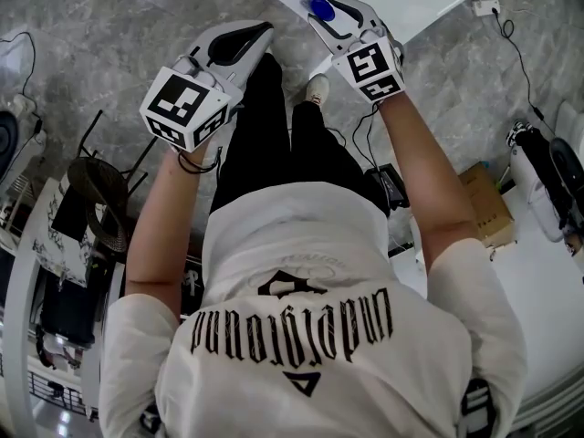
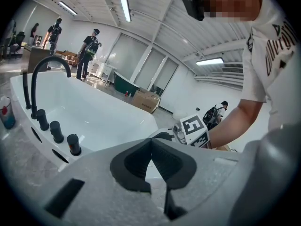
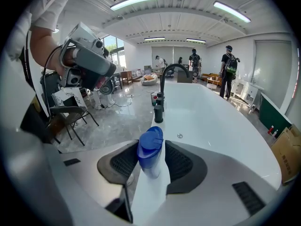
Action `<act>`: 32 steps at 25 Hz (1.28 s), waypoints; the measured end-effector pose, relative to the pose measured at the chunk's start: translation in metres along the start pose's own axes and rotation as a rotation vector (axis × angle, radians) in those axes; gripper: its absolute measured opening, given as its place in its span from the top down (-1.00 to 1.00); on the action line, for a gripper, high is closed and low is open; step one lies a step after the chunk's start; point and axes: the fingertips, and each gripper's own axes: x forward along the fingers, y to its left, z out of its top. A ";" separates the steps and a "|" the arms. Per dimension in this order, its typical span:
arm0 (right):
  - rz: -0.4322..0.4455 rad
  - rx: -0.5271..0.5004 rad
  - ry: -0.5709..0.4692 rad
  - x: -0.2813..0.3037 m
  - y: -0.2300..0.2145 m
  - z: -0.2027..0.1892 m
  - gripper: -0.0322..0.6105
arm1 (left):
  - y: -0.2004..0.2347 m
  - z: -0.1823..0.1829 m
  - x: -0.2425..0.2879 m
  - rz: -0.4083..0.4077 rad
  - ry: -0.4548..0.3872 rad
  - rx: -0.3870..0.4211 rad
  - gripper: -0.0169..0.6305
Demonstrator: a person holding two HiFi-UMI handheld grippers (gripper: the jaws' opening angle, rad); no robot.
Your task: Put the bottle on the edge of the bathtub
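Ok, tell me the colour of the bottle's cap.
The cap is blue, on a white bottle; clearest in the right gripper view.

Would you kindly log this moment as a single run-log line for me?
left gripper: shut, empty | right gripper: shut on blue-capped bottle | location: at bathtub edge
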 end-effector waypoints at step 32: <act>-0.019 -0.006 -0.090 -0.071 0.020 0.028 0.36 | -0.058 0.014 -0.010 0.026 -0.056 0.054 0.90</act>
